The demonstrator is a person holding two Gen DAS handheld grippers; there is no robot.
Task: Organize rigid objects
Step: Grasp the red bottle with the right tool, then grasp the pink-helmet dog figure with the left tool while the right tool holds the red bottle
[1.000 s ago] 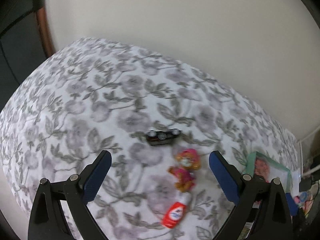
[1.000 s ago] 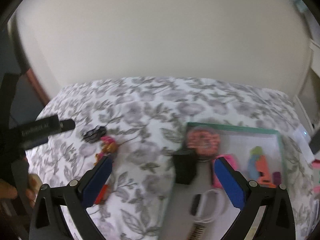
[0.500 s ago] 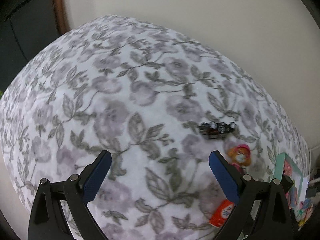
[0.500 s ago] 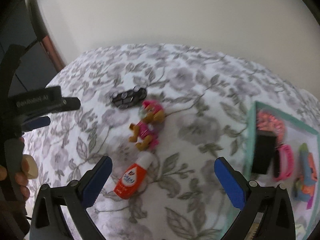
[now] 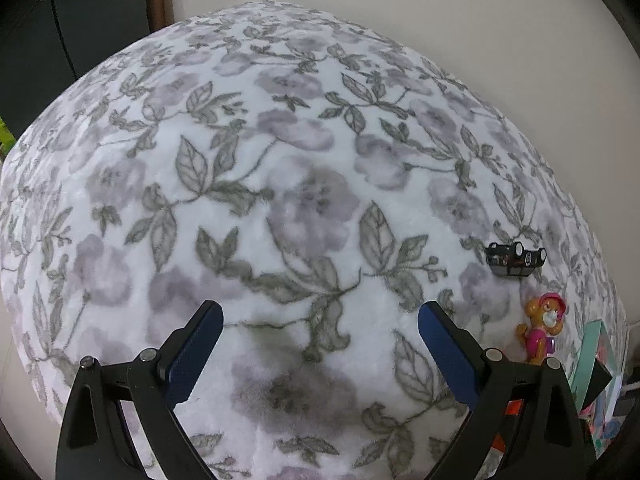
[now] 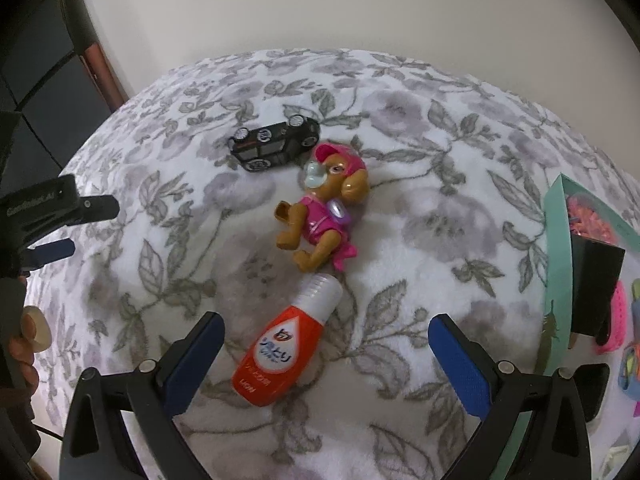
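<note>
On the floral blanket lie a black toy car (image 6: pixel 277 142), a pink-and-brown toy dog figure (image 6: pixel 324 208) and an orange bottle with a white cap (image 6: pixel 286 342). My right gripper (image 6: pixel 326 336) is open, its blue pads on either side of the bottle and just above it. My left gripper (image 5: pixel 320 326) is open over bare blanket, far left of the toys. In the left wrist view the car (image 5: pixel 515 258) and the dog figure (image 5: pixel 542 326) sit at the right. The left gripper (image 6: pixel 60 216) also shows at the left edge of the right wrist view.
A teal tray (image 6: pixel 557 264) at the right edge holds a black box (image 6: pixel 594 284), pink clips and other small items. A hand (image 6: pixel 24 344) grips the left tool's handle. A white wall rises behind the blanket. Dark furniture (image 5: pixel 80 20) stands at the far left.
The right gripper has swung left from the tray and come down over the bottle and dog figure. The left gripper has drifted left, so the toys slid to its view's right edge.
</note>
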